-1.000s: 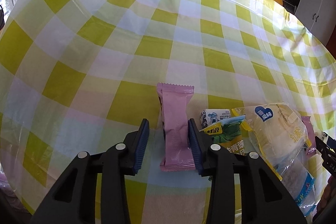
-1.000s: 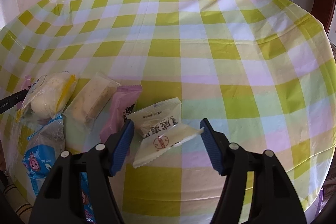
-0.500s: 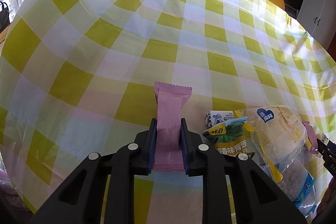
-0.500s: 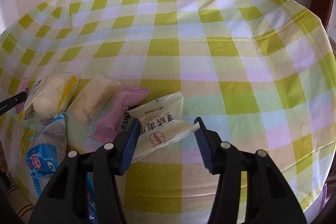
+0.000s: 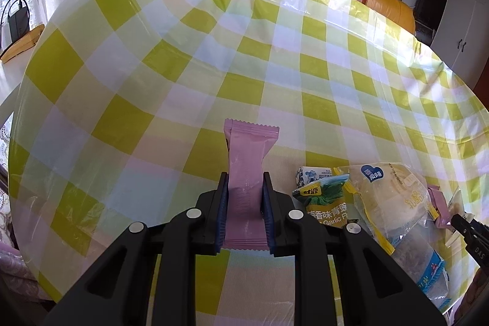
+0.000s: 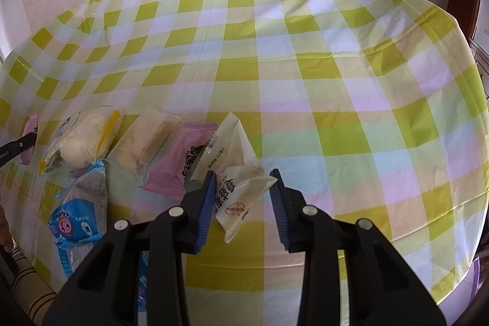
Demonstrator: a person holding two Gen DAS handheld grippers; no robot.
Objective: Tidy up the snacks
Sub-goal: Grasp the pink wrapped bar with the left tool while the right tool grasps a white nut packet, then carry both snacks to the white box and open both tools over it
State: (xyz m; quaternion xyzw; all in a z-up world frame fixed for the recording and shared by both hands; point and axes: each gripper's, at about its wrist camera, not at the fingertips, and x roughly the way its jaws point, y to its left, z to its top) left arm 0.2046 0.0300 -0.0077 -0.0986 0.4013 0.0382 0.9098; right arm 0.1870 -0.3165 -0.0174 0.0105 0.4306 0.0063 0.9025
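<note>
The right gripper (image 5: 467, 226) shows only as a cut-off tip in the left view. The left gripper (image 5: 244, 203) pinches a pink snack packet (image 5: 249, 170). From its own camera, the right gripper's jaws are closing around a cream wrapper (image 6: 237, 182), apparently touching only the left pad (image 6: 207, 203).

The desk wears a thin plastic tablecloth (image 5: 189, 57), shiny and a bit wrinkled. The pink snack packet (image 5: 247, 173) is smooth, soft-looking plastic with ridged, zigzag ends, and the cream snack packet (image 6: 237, 173) is crinkly and a little glossy. Each hand-held gripper is matt black plastic with ribbed blue pads (image 6: 205, 210).
</note>
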